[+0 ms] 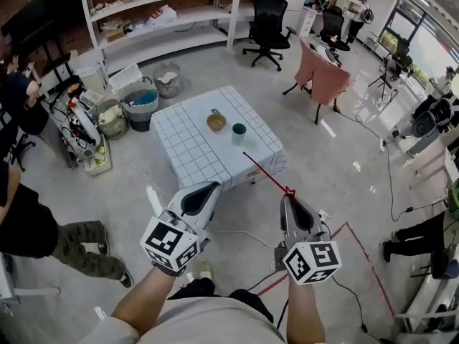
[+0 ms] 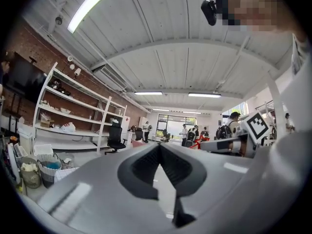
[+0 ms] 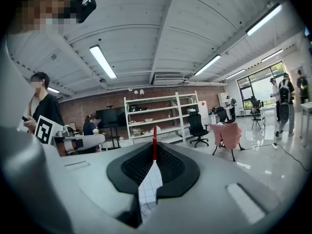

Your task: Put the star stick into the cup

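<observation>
Around you lay a wide workshop with a grey floor [image 1: 323,170], long shelves [image 1: 165,27] at the back and office chairs [image 1: 267,21] beyond. In the middle stood a low worktop [image 1: 193,156] under a checked cloth, well apart from where you stood.

Your left gripper [image 1: 212,186] was clenched on nothing, its jaws meeting at the tips in the left gripper view [image 2: 159,147]. Your right gripper [image 1: 288,196] was clamped on the star stick [image 1: 265,172], which reached forward and up-left from the jaws, its far end over the worktop's near edge in the head view. The right gripper view showed the red shaft [image 3: 154,140] pinched upright between the pads.

On the cloth sat a yellowish bowl [image 1: 216,122] and, just beside it, the dark cup [image 1: 239,129].

By my reading you were in the carry step: stick in hand, not yet at the cup. The next move called for stepping closer, bringing the free end over the cup's mouth, tipping the stick toward upright, lowering it inside, and only then releasing.
</observation>
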Action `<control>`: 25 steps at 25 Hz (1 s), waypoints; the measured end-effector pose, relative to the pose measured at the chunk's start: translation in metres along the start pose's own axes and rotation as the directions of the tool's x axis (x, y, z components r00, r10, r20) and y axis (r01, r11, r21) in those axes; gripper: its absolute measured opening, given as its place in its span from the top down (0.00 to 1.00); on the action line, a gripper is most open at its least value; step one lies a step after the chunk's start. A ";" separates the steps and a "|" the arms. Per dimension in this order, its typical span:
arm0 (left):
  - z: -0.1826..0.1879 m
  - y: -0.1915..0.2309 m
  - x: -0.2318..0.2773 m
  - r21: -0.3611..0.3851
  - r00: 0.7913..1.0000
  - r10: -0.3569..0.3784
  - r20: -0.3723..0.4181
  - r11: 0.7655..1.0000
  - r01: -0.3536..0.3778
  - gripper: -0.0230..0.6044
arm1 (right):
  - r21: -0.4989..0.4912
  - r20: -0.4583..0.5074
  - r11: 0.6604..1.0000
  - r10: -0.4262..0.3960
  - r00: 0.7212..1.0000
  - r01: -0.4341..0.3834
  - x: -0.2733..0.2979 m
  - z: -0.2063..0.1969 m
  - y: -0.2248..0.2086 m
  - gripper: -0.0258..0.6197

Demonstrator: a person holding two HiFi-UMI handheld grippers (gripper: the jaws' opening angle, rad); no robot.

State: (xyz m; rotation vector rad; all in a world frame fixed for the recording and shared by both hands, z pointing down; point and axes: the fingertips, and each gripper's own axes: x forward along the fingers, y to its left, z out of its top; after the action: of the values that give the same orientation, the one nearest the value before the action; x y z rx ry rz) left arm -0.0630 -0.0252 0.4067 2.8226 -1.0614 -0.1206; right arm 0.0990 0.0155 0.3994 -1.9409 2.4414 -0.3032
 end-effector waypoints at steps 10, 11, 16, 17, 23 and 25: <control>-0.007 0.057 0.040 -0.037 0.999 -0.033 -0.010 0.999 0.032 0.95 | -0.028 -0.063 0.998 -0.063 0.996 0.061 0.071 -0.010 -0.018 0.91; -0.011 0.063 0.047 -0.040 0.999 -0.034 -0.011 0.999 0.033 0.96 | -0.030 -0.070 0.998 -0.063 0.996 0.061 0.080 -0.013 -0.021 0.91; -0.020 0.087 0.092 -0.042 0.999 -0.043 -0.021 0.998 0.042 0.95 | -0.036 -0.107 0.998 -0.059 0.992 0.055 0.133 -0.020 -0.050 0.91; -0.020 0.092 0.103 -0.039 0.999 -0.043 -0.023 0.998 0.042 0.96 | -0.039 -0.117 0.998 -0.058 0.991 0.054 0.146 -0.020 -0.057 0.91; -0.032 0.124 0.172 -0.042 0.999 -0.025 -0.039 0.999 0.023 0.95 | -0.055 -0.190 0.998 -0.028 0.981 0.017 0.223 -0.029 -0.104 0.91; -0.041 0.129 0.194 -0.041 0.999 -0.012 -0.048 0.999 0.010 0.95 | -0.063 -0.220 0.998 -0.005 0.975 -0.009 0.242 -0.038 -0.120 0.91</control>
State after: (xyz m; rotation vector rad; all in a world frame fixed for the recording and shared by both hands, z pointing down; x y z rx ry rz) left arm 0.0034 -0.2455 0.4598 2.7805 -1.0215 -0.0747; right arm 0.1536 -0.2387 0.4825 -2.0312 2.6171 -0.4704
